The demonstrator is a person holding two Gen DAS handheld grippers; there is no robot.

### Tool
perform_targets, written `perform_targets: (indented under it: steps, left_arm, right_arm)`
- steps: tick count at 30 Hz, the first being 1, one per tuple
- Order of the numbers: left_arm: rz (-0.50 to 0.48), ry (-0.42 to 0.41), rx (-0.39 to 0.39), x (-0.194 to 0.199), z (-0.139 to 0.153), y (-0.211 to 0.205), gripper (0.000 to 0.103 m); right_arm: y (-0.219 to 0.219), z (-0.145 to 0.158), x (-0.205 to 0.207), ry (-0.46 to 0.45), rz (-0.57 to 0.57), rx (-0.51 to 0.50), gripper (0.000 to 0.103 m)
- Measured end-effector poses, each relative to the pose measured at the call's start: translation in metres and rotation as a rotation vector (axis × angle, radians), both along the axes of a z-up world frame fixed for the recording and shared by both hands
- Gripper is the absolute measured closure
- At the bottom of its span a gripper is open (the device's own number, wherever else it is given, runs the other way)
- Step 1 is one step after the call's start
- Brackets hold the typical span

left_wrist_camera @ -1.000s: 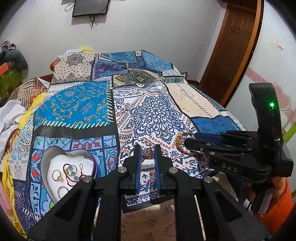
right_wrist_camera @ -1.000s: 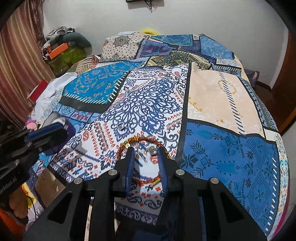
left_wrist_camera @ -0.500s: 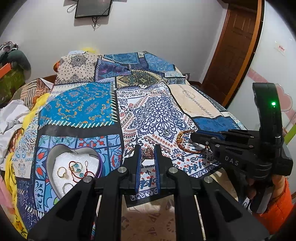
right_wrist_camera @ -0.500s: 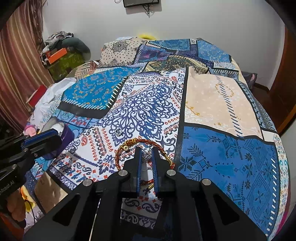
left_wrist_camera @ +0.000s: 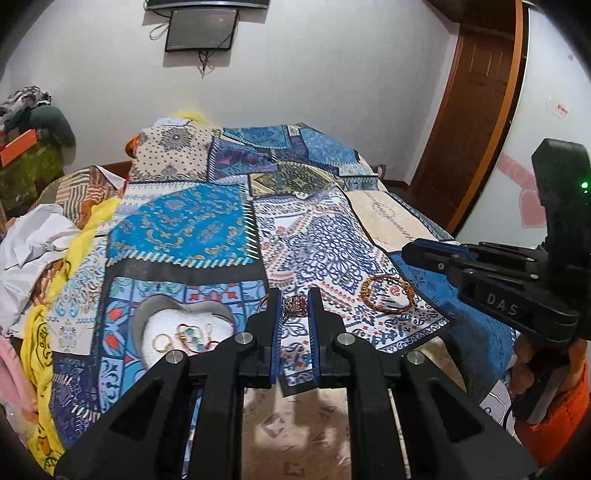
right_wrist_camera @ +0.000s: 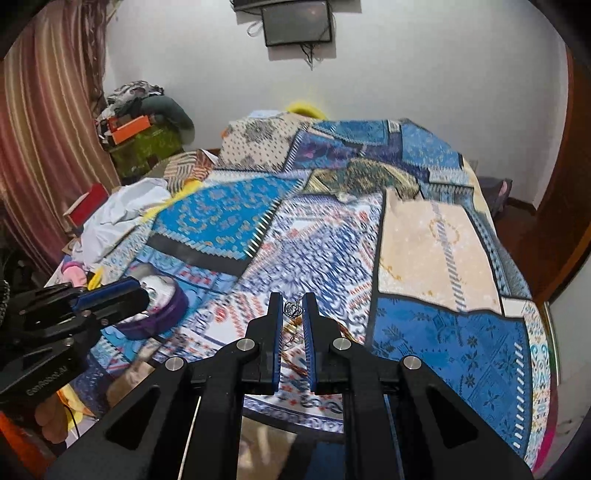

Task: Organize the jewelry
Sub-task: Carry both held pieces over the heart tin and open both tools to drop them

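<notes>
A bedroom in a home. A bed (left_wrist_camera: 229, 229) covered with a patchwork bedspread (right_wrist_camera: 436, 236) fills the middle. A small screen (left_wrist_camera: 201, 29) hangs on the far white wall, a wooden door (left_wrist_camera: 476, 110) stands at the right, striped curtains (right_wrist_camera: 44, 155) hang at the left, and piled clothes (right_wrist_camera: 147, 99) sit in the far left corner.

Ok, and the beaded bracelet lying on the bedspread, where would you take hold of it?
Take the beaded bracelet by its near arc, coming straight down and straddling the cord. It lies flat as an open loop on the soft bedspread, so a sideways approach probably finds no edge.
</notes>
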State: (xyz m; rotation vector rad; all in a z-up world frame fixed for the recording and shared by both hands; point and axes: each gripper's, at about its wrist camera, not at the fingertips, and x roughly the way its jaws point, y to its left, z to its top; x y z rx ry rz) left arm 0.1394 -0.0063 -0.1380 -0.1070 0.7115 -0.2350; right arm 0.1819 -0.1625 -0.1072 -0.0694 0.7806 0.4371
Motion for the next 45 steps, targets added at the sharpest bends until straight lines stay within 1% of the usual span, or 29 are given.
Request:
perform_targets:
  steps: [7, 16, 21, 26, 32, 40, 45]
  left_arm:
    - [0.054, -0.03, 0.0, -0.014, 0.009, 0.026, 0.091]
    - [0.134, -0.038, 0.009, -0.026, 0.012, 0.06, 0.091]
    - [0.181, -0.031, 0.01, -0.03, 0.008, 0.08, 0.091]
    - [0.214, 0.004, -0.002, -0.029, -0.007, 0.094, 0.091]
    - [0.213, 0.041, -0.018, -0.025, -0.022, 0.097, 0.091]
    - [0.164, 0.089, -0.025, -0.012, -0.04, 0.086, 0.091]
    - [0.146, 0.105, -0.035, -0.005, -0.046, 0.082, 0.091]
  right_arm:
    - [0.026, 0.016, -0.007, -0.041, 0.057, 0.015, 0.094]
    - [0.065, 0.022, -0.011, -0.058, 0.139, 0.044, 0.094]
    - [0.087, 0.02, -0.013, -0.055, 0.19, 0.053, 0.094]
    - [0.106, 0.014, -0.012, -0.041, 0.234, 0.048, 0.094]
    - [0.121, 0.005, -0.009, -0.013, 0.27, 0.035, 0.094]
    - [0.13, -0.007, -0.003, 0.018, 0.28, 0.032, 0.094]
    - [0.135, -0.015, 0.002, 0.045, 0.287, 0.029, 0.094]
